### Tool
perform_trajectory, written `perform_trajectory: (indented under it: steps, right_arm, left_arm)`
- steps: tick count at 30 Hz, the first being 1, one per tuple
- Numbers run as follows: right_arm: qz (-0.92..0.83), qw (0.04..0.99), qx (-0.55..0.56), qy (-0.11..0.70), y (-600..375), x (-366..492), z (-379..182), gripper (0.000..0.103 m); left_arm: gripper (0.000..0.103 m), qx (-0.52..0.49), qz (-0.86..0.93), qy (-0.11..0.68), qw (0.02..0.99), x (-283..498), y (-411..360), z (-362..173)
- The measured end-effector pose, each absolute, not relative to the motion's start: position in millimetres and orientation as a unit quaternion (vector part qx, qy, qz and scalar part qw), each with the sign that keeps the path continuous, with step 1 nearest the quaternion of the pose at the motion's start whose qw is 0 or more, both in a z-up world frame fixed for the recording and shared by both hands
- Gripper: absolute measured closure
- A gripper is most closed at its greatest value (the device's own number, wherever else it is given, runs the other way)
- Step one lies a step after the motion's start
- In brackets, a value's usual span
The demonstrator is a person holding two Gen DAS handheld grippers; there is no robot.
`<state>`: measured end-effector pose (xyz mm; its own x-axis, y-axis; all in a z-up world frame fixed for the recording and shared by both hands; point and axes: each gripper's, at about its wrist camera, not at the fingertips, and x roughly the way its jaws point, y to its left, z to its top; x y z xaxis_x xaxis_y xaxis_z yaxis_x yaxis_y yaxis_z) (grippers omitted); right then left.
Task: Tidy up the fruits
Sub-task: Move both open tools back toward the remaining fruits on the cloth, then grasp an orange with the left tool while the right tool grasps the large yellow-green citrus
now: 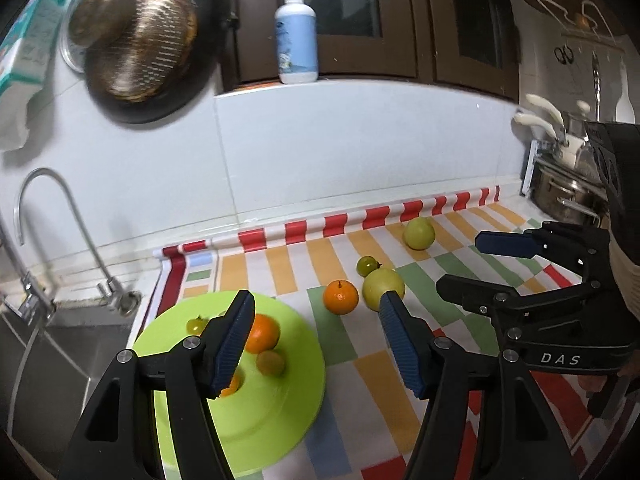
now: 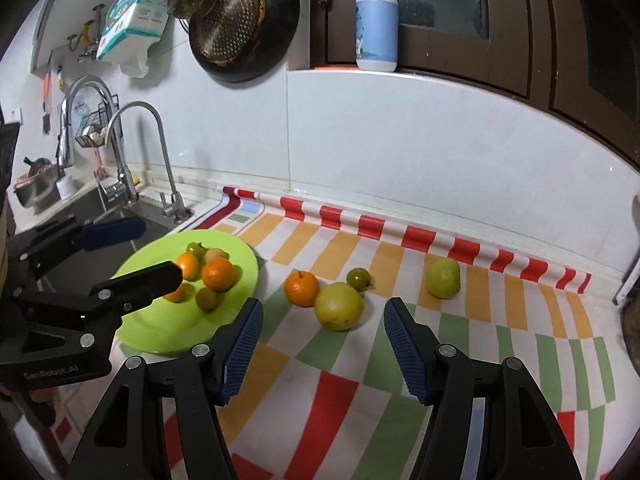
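Green plate (image 2: pixel 160 336) by the sink already carries several small fruits, so the sorting looks partly done. Beyond the plate, on the checked cloth (image 2: pixel 460 332), four pieces remain: an orange (image 2: pixel 301 289) nearest the plate, a large yellow-green fruit (image 2: pixel 338 306) touching it, a small green one (image 2: pixel 358 278) just behind, and a green apple (image 2: pixel 442 278) farthest from the plate. The next move calls for closing on one of these. The left gripper (image 1: pixel 318 344) and the right gripper (image 2: pixel 322 348) both stand about half open, holding nothing.
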<state>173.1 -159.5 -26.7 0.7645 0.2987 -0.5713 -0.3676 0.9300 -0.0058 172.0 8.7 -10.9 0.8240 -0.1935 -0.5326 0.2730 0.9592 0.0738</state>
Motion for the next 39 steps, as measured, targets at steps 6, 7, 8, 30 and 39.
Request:
perform_trajectory:
  steps: [6,7,8,30,39]
  right_arm:
    - [0.181,0.931,-0.067,0.311,-160.1,195.6,-45.5,0.039]
    - [0.181,0.929,-0.070,0.315,-159.3,200.8,-49.8,0.039]
    - [0.182,0.927,-0.072,0.320,-158.5,205.1,-53.3,0.039]
    - [0.211,0.897,-0.072,0.381,-141.2,266.9,-112.8,0.039]
    - [0.212,0.895,-0.074,0.385,-143.9,275.0,-116.3,0.051]
  left_arm:
    - [0.037,0.087,-0.132,0.306,0.939,208.8,2.2,-31.2]
    - [0.037,0.084,-0.137,0.312,0.936,213.8,2.5,-33.7]
    - [0.037,0.082,-0.140,0.318,0.934,219.8,2.6,-36.5]
    - [0.037,0.083,-0.196,0.421,0.881,298.1,-12.9,-85.2]
    - [0.038,0.084,-0.192,0.440,0.873,313.2,-23.9,-91.0]
